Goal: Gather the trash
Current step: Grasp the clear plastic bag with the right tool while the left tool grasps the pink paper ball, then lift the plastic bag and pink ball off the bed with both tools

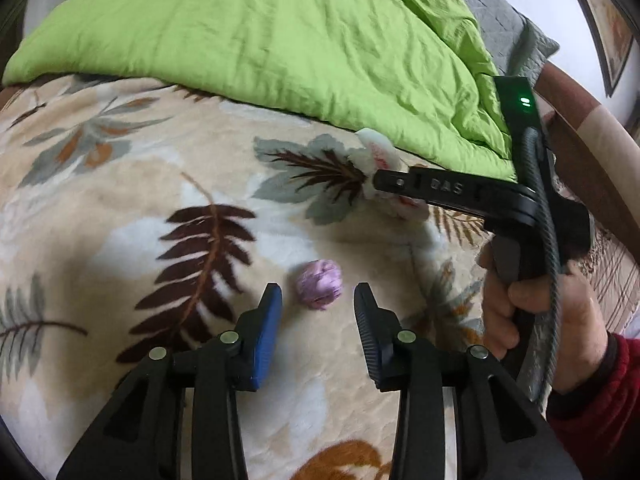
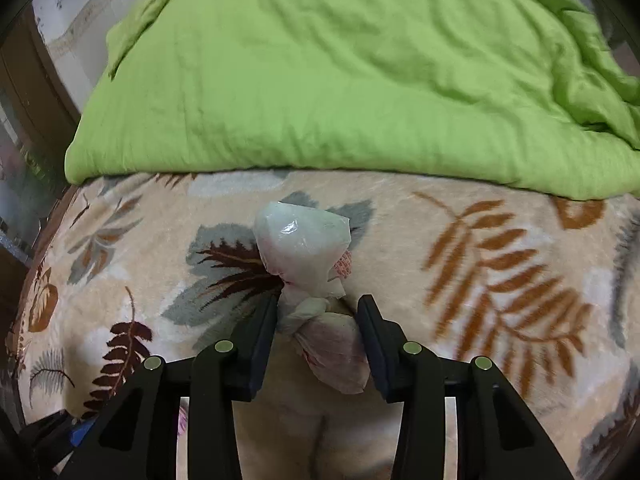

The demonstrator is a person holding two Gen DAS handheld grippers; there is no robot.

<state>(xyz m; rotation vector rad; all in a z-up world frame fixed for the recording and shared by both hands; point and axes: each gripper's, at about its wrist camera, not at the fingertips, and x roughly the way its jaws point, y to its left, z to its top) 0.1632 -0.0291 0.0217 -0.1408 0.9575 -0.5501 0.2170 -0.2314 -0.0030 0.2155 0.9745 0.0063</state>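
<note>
Bag: white knotted plastic bag (image 2: 304, 248) lies on the leaf-print blanket (image 2: 460, 360), contents not readable through the film, some red print on it. Its knot and crumpled tail sit right between the right gripper (image 2: 318, 338) fingers; the bulging part lies just ahead of the fingertips. Jaws are spread with a gap on both sides of the tail, left finger close to it, contact unclear. Nothing clamped.

Left wrist view: right gripper (image 1: 384, 180) comes in from the right, roughly level over the blanket, tip at the same bag (image 1: 376, 152), which shows past and under the finger. Right hand (image 1: 552, 320) wraps the handle, red sleeve (image 1: 592, 412) at the wrist, cable running down past the knuckles, green LED lit on the unit above the handle.

Left gripper (image 1: 318, 306) is spread wide, holding nothing. Pink crumpled wad (image 1: 320, 290) sits on the blanket between its fingertips, just ahead, touching neither finger. Blue pad on the left finger, ribbed black pad on the right one.

Green duvet (image 1: 280, 32) is bunched up beyond both grippers, its edge just past the bag.
</note>
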